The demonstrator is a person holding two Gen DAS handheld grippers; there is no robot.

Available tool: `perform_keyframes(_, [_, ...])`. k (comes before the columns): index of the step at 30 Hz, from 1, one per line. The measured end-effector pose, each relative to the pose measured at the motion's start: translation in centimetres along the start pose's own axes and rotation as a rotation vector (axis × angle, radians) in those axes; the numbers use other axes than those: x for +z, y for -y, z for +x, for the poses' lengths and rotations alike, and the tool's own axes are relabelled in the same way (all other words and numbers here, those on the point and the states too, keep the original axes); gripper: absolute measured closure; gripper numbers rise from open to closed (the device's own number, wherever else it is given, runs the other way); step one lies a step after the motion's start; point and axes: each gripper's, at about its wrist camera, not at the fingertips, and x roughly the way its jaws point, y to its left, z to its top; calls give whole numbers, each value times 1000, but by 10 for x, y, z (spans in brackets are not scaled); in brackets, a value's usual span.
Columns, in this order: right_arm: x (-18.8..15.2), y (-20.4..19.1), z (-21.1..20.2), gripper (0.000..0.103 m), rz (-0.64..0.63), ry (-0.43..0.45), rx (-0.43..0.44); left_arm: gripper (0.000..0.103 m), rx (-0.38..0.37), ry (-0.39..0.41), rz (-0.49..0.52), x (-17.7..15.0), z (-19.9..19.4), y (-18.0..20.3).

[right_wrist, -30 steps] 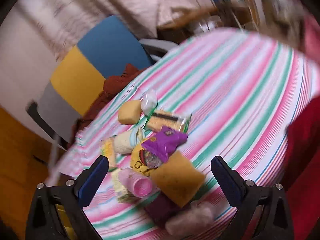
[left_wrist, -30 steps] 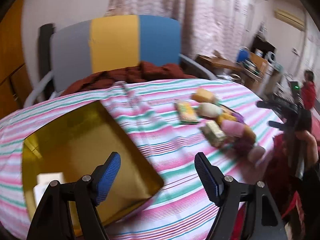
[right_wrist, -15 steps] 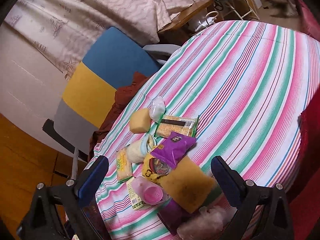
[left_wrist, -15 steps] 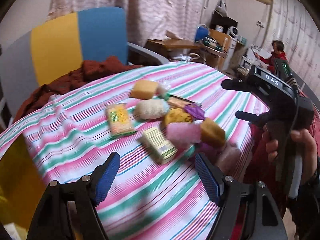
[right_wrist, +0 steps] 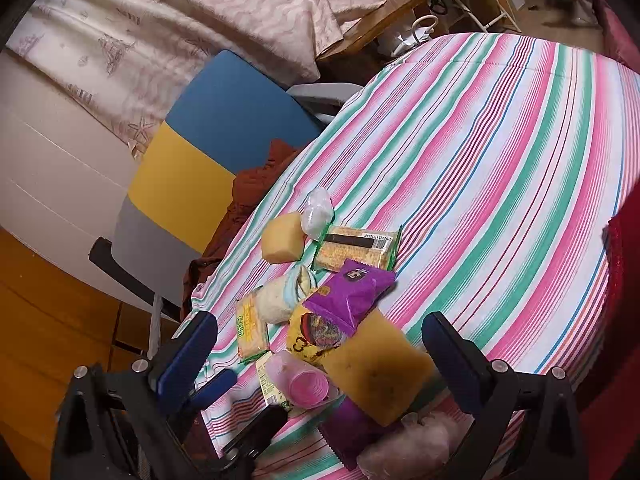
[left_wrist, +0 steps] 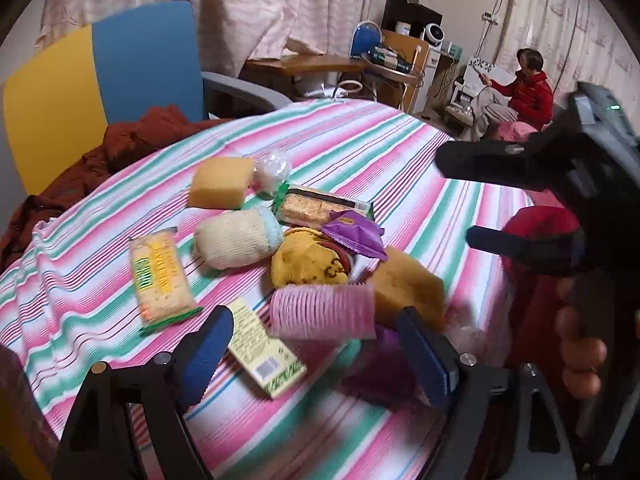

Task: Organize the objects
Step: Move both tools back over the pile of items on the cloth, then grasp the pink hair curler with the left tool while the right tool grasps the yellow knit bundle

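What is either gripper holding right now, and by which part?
Nothing. The left gripper and right gripper are both open, above the pile around the pink roller.

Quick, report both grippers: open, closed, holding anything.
Left gripper: open, empty, its blue-padded fingers flanking the ribbed pink hair roller without gripping it.
Right gripper: open, empty, above the pile.

Lived-in home room. Ahead of the tool, a round table in a striped tablecloth (left_wrist: 400, 152); beyond it a colour-block chair (left_wrist: 120, 64), starfish-print curtains (right_wrist: 200, 20), cluttered desk (left_wrist: 384, 64), and a seated person (left_wrist: 524, 92).
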Motion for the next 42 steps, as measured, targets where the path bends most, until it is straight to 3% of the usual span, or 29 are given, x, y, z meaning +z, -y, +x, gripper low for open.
perform_keyframes(6, [0,1,2,0,3,-11,-13,19,-27,-56,-31,8,36,-9])
perform_keyframes(7, [0,1,2,0,3,-13,-15,25,-36,-70,-53,7,40,-13])
perform_keyframes(8, [1,1,3,0,3,-15,-19,39,-79,-58,-71,6,37,-15])
perform_keyframes(12, [1,1,4,0,1,-17,-32,40,-67,-17,-4,-4,21,-8])
perform_keyframes(17, [1,2,4,0,7,-16,-43,40,-83,-19,-57,-29,7,-19])
perform_keyframes(21, [1,2,5,0,6,-22,-59,40,-47,-1,-15,-48,-9,-16])
perform_keyframes(24, [0,-5,6,0,-26,-38,-38,40,-66,5,-29,-57,-18,-20])
perform_keyframes(27, [-7,-22,13,0,-129,-112,34,40,-69,8,-48,-67,-26,-22])
perform_keyframes(33, [-39,-63,40,2,-302,-323,79,40,-49,33,-47,-90,-42,-21])
perform_keyframes(35, [-54,-77,48,14,-395,-376,65,40,-47,44,-64,-96,-47,-24])
perform_keyframes(37, [-73,-90,60,19,-489,-442,38,40,-46,47,-74,-100,-50,-25])
perform_keyframes(42, [-107,-102,93,20,-611,-578,-58,40,-35,50,-70,-112,-56,-27])
